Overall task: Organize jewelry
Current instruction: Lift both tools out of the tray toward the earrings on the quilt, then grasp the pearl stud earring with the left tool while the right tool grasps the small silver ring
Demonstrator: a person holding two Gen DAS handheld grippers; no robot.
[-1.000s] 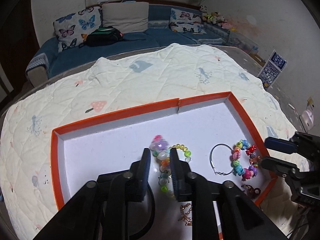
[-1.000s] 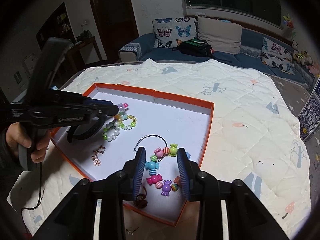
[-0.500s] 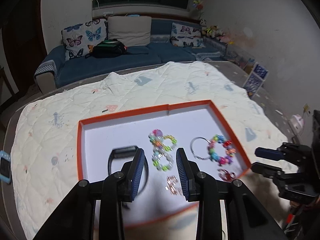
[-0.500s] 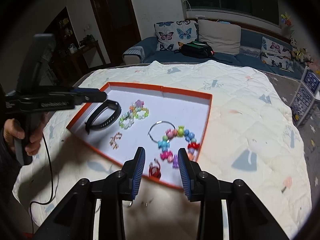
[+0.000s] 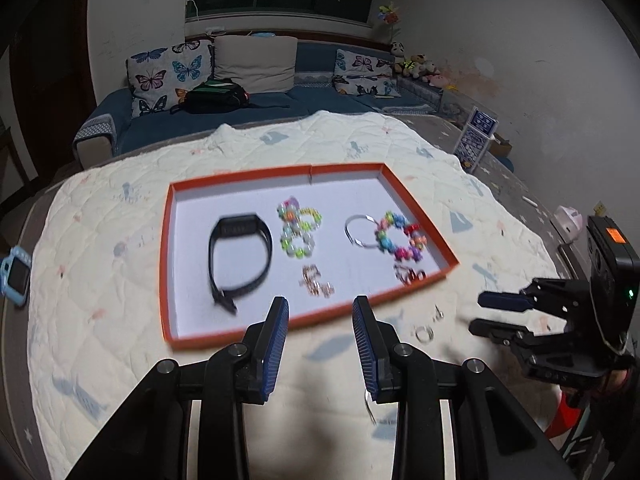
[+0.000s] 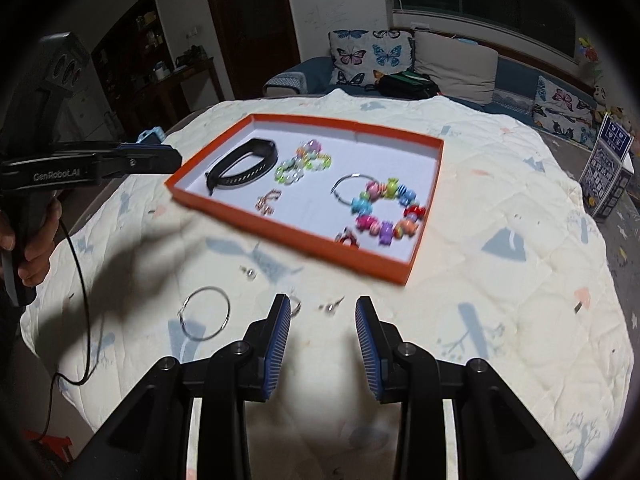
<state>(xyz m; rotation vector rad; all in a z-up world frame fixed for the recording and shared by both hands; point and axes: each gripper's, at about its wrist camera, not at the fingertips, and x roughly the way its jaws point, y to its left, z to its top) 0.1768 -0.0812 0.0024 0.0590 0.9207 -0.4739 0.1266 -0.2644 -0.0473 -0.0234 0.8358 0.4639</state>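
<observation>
We hold two handheld grippers above a table draped in a cream quilted cover (image 5: 120, 280) printed with small pastel shapes. Our left gripper (image 5: 319, 330) hangs over the near edge of a shallow orange-rimmed tray (image 5: 165, 256) with a white floor; its blue-padded jaws stand wide apart and hold nothing. Our right gripper (image 6: 322, 332) hovers over the bare quilt just short of the tray, jaws likewise wide and empty. Inside the tray, a black fitness band (image 5: 239, 256) lies curled on its side at the left. Beside it sits a bracelet of pale green, white and pink beads (image 5: 298, 228), looped into two small rings. Toward the right end lies a thin silver hoop (image 5: 358, 232), touching a bracelet of chunky candy-shaped beads (image 5: 400, 238) in pink, blue, purple and orange. A small rose-gold chain piece (image 5: 316, 282) rests near the tray's front wall, and a reddish trinket (image 5: 408, 274), too blurred to name, lies in the front right corner. Outside the tray, on the quilt, the right wrist view shows a second large silver hoop (image 6: 206, 318) and a few tiny silver pieces (image 6: 332, 306) near our right gripper. A light-blue child's watch (image 5: 14, 280) lies at the table's left edge.
</observation>
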